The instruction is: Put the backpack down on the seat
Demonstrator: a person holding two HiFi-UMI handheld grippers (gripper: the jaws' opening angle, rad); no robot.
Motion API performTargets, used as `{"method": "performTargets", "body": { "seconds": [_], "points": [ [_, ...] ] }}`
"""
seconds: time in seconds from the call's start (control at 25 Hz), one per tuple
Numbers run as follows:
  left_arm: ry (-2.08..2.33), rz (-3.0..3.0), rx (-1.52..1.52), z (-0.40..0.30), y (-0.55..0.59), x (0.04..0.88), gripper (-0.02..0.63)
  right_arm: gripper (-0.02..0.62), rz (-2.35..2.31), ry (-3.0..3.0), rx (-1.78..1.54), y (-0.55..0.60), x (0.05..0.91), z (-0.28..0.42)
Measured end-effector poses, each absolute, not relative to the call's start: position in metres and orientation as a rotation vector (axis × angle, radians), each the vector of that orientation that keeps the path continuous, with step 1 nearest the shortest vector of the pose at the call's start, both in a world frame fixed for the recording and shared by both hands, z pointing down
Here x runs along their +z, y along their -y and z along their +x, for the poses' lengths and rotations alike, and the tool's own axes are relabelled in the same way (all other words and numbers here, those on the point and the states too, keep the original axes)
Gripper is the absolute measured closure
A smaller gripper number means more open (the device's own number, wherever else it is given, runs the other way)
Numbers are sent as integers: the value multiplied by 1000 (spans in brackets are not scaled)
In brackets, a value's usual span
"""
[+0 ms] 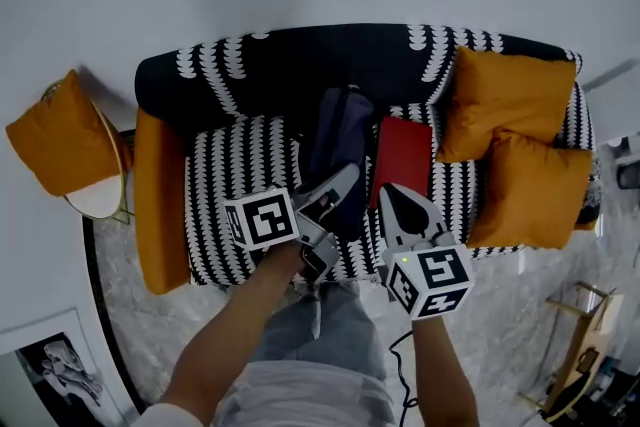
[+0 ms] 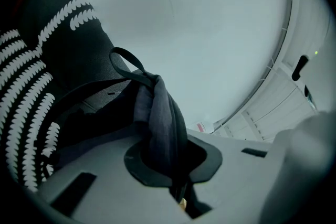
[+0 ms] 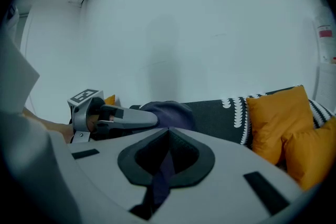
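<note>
Left tool [image 1: 343, 183]: the jaws are together on a bunched fold of dark backpack fabric. In the left tool's own view [image 2: 170, 155] the fold rises straight out of the black pads, with a thin strap loop [image 2: 126, 63] above it.
Right tool [image 1: 401, 198]: the jaws are closed on a narrow blue-purple strap [image 3: 165, 171], which runs down through the pad recess in its own view [image 3: 167, 157].
Backpack [image 1: 340, 130]: dark navy, over the middle of the sofa seat and in front of the backrest. Both tools hold it from the near side. I cannot tell whether its bottom rests on the seat.
Backpack, seen from the right tool: a rounded navy hump [image 3: 170, 110] with the left tool [image 3: 136, 119] lying against its near side.
Sofa [image 1: 225, 170]: black with rows of white scallop marks, set against a pale wall.
Red thing [image 1: 403, 155]: flat and rectangular, on the seat just right of the backpack. I cannot tell what it is.
Cushions: two orange cushions [image 1: 505, 95] [image 1: 530, 190] at the right end of the sofa, touching each other.
Left end: a long orange bolster [image 1: 160, 200] lies along the sofa's left side.
Side table [image 1: 100, 195]: round, pale top, just beside the sofa's left end, with another orange cushion [image 1: 60, 135] on it.
Floor: a framed picture [image 1: 60, 365] lies at my lower left.
</note>
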State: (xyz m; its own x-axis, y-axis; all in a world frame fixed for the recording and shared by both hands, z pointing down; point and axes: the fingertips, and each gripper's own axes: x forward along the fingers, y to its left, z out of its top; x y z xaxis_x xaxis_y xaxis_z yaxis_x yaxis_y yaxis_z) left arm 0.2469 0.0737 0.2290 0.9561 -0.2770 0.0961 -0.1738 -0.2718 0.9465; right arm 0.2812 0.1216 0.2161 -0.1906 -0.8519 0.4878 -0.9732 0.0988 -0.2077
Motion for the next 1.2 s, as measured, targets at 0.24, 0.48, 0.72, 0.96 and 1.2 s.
{"method": "performTargets", "body": {
  "seconds": [0.24, 0.48, 0.72, 0.96, 1.2],
  "points": [
    [337, 1834, -120, 272, -57, 244, 589, 594, 1773, 2159, 740, -99, 231, 302],
    [372, 1805, -130, 293, -38, 265, 589, 594, 1747, 2171, 791, -75, 255, 323],
    [424, 1799, -79, 290, -36, 290, 589, 594, 1691, 2208, 826, -64, 266, 319],
    [442, 1777, -84, 273, -37, 306, 589, 594, 1644, 2214, 846, -58, 278, 301],
    [456, 1796, -67, 242, -32, 317, 589, 594, 1610, 2196, 879, -54, 297, 268]
  ]
}}
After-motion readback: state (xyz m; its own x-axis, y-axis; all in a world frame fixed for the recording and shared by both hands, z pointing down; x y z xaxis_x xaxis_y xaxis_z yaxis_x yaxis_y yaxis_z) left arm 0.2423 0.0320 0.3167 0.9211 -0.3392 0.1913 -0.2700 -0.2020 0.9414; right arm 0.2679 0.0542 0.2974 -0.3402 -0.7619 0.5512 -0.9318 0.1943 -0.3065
